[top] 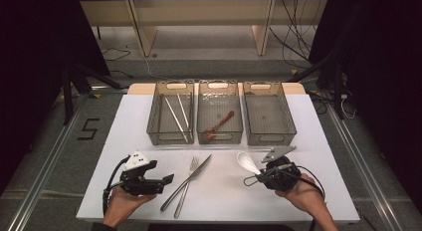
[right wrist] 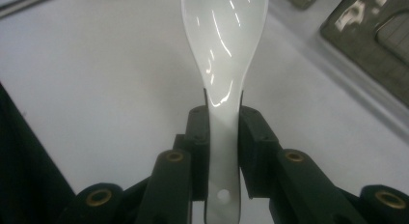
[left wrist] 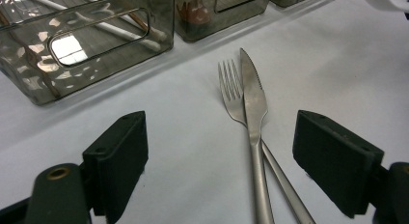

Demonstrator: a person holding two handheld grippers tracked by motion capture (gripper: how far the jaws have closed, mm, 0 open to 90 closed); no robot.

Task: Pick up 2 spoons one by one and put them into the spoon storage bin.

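Observation:
A white ceramic spoon (right wrist: 223, 50) juts forward from my right gripper (right wrist: 224, 132), whose pads press on both sides of its handle. In the high view the spoon (top: 247, 162) hangs just above the white mat, right gripper (top: 259, 177) at the front right. A steel fork (left wrist: 230, 89) and knife (left wrist: 254, 108) lie crossed on the mat between the hands. My left gripper (left wrist: 219, 156) stands open with the knife and fork handles running between its jaws, untouched. In the high view the left gripper (top: 166, 180) rests at the front left, beside the fork (top: 185, 188) and knife (top: 191, 177).
Three smoky clear bins stand in a row at the back of the mat: the left bin (top: 170, 136) holds white chopsticks, the middle bin (top: 219, 138) a reddish spoon, the right bin (top: 269, 140) shows nothing inside. The mat's front edge lies near both hands.

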